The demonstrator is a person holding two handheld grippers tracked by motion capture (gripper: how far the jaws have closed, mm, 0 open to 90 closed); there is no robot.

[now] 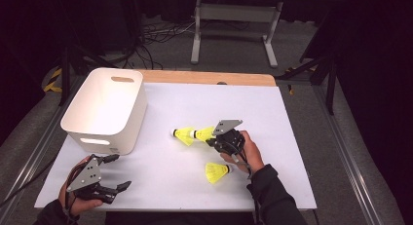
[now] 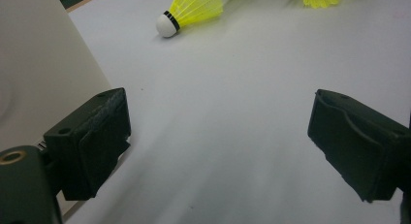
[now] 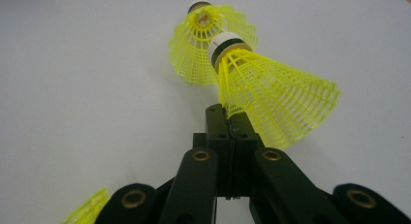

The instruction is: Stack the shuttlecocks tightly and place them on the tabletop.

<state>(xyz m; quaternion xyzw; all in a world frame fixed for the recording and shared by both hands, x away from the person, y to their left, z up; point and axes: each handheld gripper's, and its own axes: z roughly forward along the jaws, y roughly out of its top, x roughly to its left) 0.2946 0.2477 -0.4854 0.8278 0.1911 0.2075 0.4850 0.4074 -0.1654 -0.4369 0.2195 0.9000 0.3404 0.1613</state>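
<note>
Right gripper (image 1: 212, 135) pinches 1 yellow shuttlecock (image 1: 204, 133) mid-bench; left gripper (image 1: 115, 172) idle, jaws wide, holding nothing.
High view: white bench (image 1: 160, 181) with wood strip at far edge, dark room, grey floor, cables and a table frame behind; white bin (image 1: 104, 108) at bench's left; second shuttlecock (image 1: 184, 135) just beside the held one, third shuttlecock (image 1: 216, 171) nearer the person. Left gripper view: jaws far apart over bare bench, bin wall at left, 2 shuttlecocks ahead. Right gripper view: jaws shut on held shuttlecock's skirt edge (image 3: 271, 98), cork pointing away; small red mark inside second shuttlecock (image 3: 206, 40), unreadable.
</note>
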